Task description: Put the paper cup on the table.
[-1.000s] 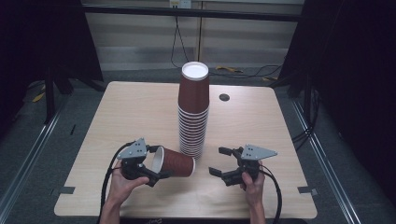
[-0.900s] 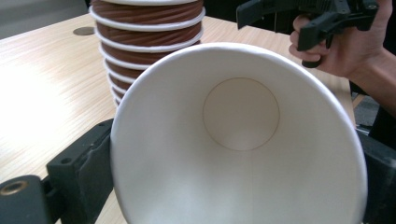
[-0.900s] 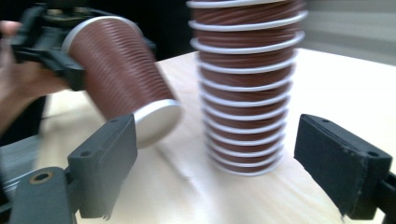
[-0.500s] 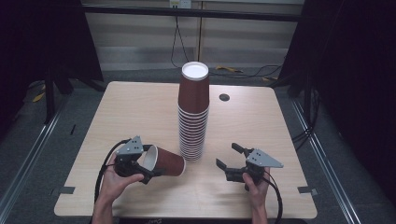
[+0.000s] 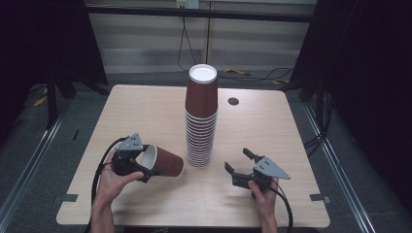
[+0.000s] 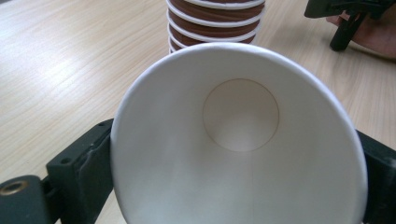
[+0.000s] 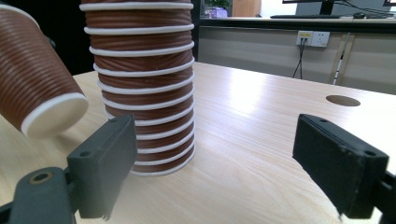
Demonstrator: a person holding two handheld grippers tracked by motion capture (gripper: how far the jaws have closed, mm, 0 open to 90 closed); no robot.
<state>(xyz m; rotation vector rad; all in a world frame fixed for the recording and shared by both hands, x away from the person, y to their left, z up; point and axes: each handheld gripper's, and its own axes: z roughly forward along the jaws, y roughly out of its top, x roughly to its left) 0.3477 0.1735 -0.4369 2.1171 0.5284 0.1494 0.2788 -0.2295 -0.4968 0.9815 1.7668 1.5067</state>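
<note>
A tall stack of brown paper cups (image 5: 201, 121) stands upside down in the middle of the wooden table (image 5: 145, 111). My left gripper (image 5: 145, 164) is shut on a single brown cup (image 5: 163, 161), held on its side with its base toward the stack. Its white inside (image 6: 240, 140) faces the left gripper camera, with the stack's lower rims (image 6: 215, 21) just beyond. My right gripper (image 5: 237, 162) stands open to the right of the stack, nothing between its jaws. In the right gripper view the stack (image 7: 142, 79) rises ahead and the held cup (image 7: 35, 79) hangs at left.
A small round hole (image 5: 233, 101) sits in the table behind the stack, right of centre. Bare wood spreads across the far left and far right of the table. Cables (image 5: 104, 160) trail from both grippers toward the near edge.
The left gripper has pulled the held cup a little left, away from the stack. The right gripper has shifted right and slightly toward the near edge, still open.
</note>
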